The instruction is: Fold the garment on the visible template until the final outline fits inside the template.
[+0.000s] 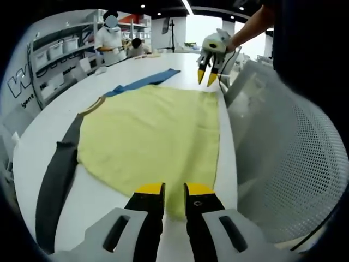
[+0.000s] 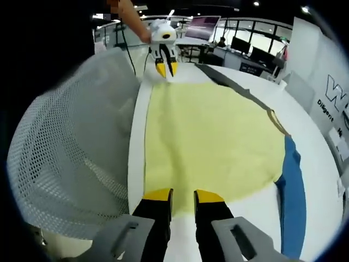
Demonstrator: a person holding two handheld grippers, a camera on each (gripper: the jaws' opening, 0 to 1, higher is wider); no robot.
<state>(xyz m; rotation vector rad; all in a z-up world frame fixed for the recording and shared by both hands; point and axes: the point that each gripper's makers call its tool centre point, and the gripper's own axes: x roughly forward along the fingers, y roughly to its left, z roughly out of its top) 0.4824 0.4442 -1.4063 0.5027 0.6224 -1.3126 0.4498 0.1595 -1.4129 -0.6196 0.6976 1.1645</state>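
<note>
**Yellow garment spread flat on a white table, a gripper at each near corner**

A yellow garment [image 1: 155, 136] lies spread flat on a white table [image 1: 49, 142]. It has a dark sleeve [image 1: 57, 174] stretched out on one side and a blue sleeve [image 1: 143, 82] on the other, with a collar edge between them at the far side from the person.

In the left gripper view, the left gripper [image 1: 173, 191] rises from the bottom, its yellow-tipped black jaws a narrow gap apart and over the near corner of the yellow cloth; whether they pinch the fabric cannot be told. Across the garment, the right gripper [image 1: 209, 73] is held by a person's hand, its yellow tips pointing down just above the other near corner, slightly apart.

In the right gripper view, the right gripper [image 2: 182, 195] shows the same narrow gap over the hem of the garment [image 2: 212, 136], with the blue sleeve [image 2: 292, 191] to the right. The left gripper [image 2: 165, 68] hangs at the far end of the hem, tips close together.

A white mesh basket [image 1: 283, 164] stands just beside the table edge, along the hem side. People stand in the background by shelves [image 1: 57, 52].
</note>
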